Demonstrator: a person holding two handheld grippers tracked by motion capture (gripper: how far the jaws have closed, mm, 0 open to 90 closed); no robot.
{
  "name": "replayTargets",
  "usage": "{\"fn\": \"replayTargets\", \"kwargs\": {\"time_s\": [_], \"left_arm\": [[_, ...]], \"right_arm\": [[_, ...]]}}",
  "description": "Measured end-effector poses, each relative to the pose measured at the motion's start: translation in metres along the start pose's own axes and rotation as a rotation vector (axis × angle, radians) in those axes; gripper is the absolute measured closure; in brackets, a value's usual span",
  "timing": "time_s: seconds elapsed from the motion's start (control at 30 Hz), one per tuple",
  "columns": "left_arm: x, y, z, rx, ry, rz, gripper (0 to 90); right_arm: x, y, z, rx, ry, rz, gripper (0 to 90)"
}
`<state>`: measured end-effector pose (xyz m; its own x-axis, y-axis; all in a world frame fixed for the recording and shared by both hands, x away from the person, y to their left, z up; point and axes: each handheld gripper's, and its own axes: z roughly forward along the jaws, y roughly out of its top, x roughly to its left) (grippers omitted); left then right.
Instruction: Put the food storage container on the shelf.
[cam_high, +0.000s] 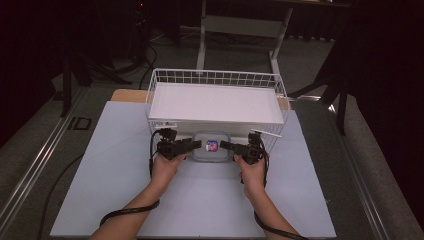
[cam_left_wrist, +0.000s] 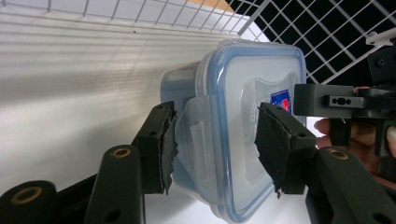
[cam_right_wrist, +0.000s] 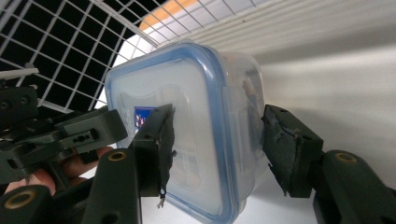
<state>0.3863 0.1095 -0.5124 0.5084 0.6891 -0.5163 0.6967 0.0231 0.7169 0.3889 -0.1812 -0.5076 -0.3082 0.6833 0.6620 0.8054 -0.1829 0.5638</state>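
A clear plastic container (cam_high: 212, 151) with a blue-rimmed lid and a small blue label hangs just in front of the wire basket (cam_high: 215, 74). My left gripper (cam_high: 196, 145) holds its left end and my right gripper (cam_high: 224, 145) its right end. In the left gripper view my left gripper (cam_left_wrist: 217, 112) is shut on the container (cam_left_wrist: 243, 84), one pad on the lid and the other against the side clasp. In the right gripper view my right gripper (cam_right_wrist: 219, 114) clamps the container (cam_right_wrist: 177, 84) the same way, lid and underside.
The white wire basket holds a flat white board (cam_high: 215, 102) and stands at the back of the pale table mat (cam_high: 200, 200). Its mesh wall (cam_left_wrist: 327, 28) rises close behind the container. Dark floor, stands and cables surround the table.
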Motion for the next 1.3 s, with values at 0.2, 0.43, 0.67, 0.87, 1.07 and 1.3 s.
{"fn": "replayTargets", "kwargs": {"time_s": [0.2,0.43,0.67,0.87,1.07,1.3], "left_arm": [[0.005,0.005,0.0,-0.041,0.042,0.048,59.2],[0.008,0.004,0.005,-0.031,0.023,0.018,51.9],[0.008,0.002,0.008,-0.01,0.045,0.006,44.0],[0.006,0.003,0.005,-0.008,0.077,0.023,40.9],[0.003,-0.001,-0.011,-0.039,0.075,0.053,34.2],[-0.007,-0.018,-0.028,-0.029,0.022,0.119,18.7]], "right_arm": [[-0.004,0.001,0.008,0.015,-0.015,0.015,44.4],[-0.005,0.001,0.01,-0.021,0.0,0.04,45.5],[-0.006,0.001,0.011,-0.046,-0.056,0.028,46.7],[0.001,0.004,0.01,-0.049,-0.085,-0.054,44.2],[0.007,0.003,-0.002,-0.072,-0.086,-0.165,43.1],[0.014,-0.007,-0.02,-0.061,-0.105,-0.199,43.1]]}}
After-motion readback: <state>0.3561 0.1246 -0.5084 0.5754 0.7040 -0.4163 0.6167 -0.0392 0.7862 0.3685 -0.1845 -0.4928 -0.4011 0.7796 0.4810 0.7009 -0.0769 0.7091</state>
